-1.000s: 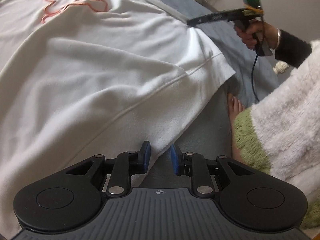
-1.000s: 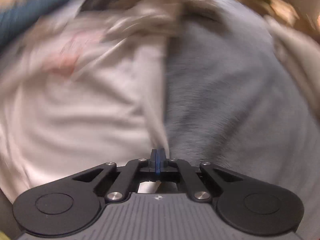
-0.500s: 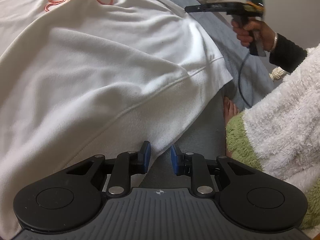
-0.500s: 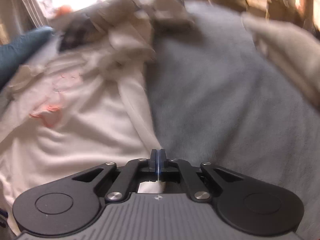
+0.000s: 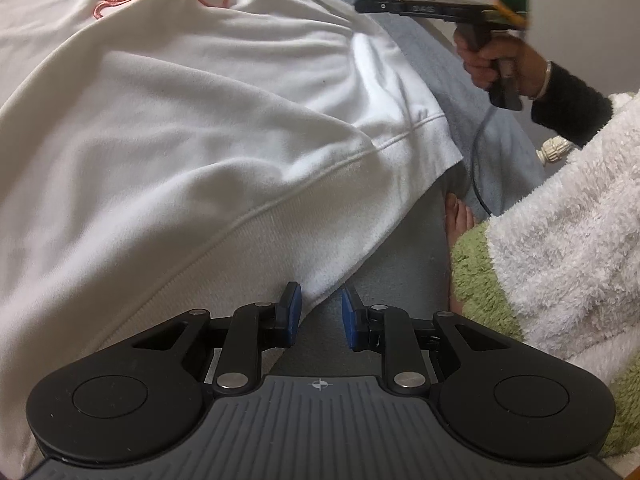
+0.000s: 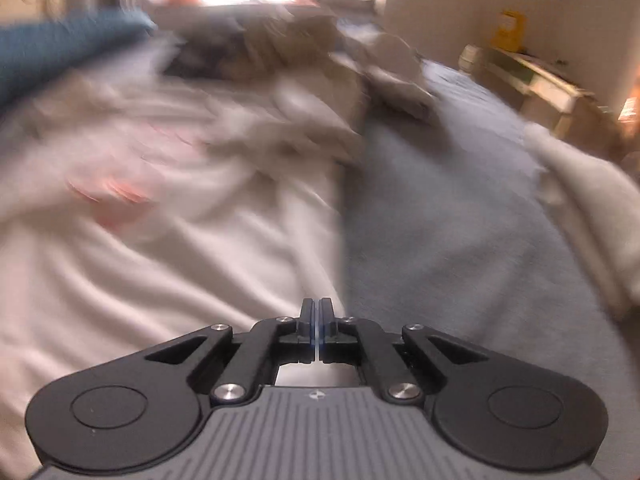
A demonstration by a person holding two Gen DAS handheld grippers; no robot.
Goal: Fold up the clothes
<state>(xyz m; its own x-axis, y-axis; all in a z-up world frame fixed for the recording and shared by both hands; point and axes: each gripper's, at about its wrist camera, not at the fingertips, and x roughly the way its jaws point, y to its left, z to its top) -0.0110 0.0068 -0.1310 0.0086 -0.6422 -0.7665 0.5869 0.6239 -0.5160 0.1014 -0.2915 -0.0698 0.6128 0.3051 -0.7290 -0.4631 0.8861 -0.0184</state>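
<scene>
Both claws flank white sweatshirt [image 5: 208,128] hem edge.

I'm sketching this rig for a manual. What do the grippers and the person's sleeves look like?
The left gripper is black with blue pads and a ribbed grey base. The right gripper has a green light and black cable. A dark cuff shows under a fluffy white sleeve.

Left claw [image 5: 319,316] partly open, angled down. Right claw [image 6: 316,322] closed, fingertips apparently pinching fabric; view blurred.

grey bedcover [image 6: 460,216]; fluffy white-and-green robe [image 5: 560,216]; blurred wooden bench [image 6: 532,80].
</scene>
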